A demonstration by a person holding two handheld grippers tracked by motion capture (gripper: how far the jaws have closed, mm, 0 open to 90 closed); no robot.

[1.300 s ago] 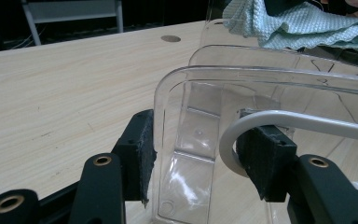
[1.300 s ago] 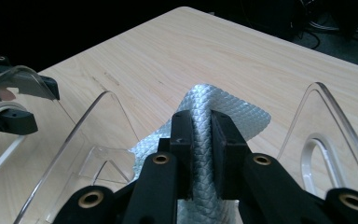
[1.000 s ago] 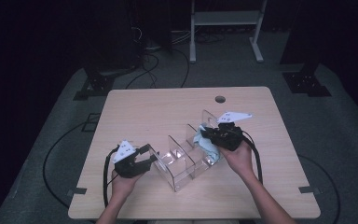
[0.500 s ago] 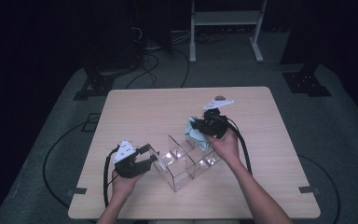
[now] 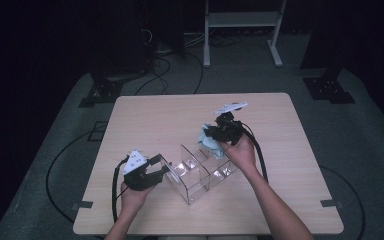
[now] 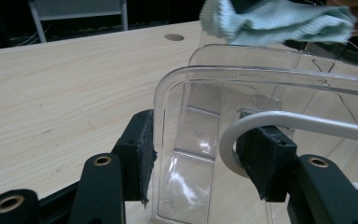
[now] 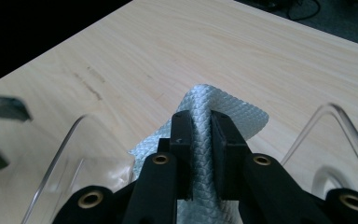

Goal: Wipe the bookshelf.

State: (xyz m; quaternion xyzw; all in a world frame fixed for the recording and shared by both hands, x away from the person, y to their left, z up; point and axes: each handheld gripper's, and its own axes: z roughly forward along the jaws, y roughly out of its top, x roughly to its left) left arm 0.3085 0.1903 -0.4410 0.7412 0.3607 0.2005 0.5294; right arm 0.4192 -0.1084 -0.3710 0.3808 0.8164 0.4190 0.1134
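A clear plastic organizer (image 5: pixel 200 175) with several open compartments stands on the wooden table (image 5: pixel 150 120). My left gripper (image 5: pixel 156 171) is at its left end. In the left gripper view its pads (image 6: pixel 142 151) press on the end compartment of the organizer (image 6: pixel 205 116) from both sides. My right gripper (image 5: pixel 216 132) hovers over the far end of the organizer, shut on a light blue cloth (image 5: pixel 209 142) that hangs from it. In the right gripper view the cloth (image 7: pixel 242 116) is pinched between the jaws of the right gripper (image 7: pixel 200 135). From the left gripper view the cloth (image 6: pixel 270 21) shows above the organizer.
A round grommet hole (image 6: pixel 174 37) sits near the table's far edge. Beyond the table are a white rack's legs (image 5: pixel 240 20), dark stand bases (image 5: pixel 105 92) and cables on the floor. Bare tabletop lies left and right of the organizer.
My right gripper has carried the cloth up and away from the right compartments toward the organizer's far end. The left gripper has stayed put on the organizer.
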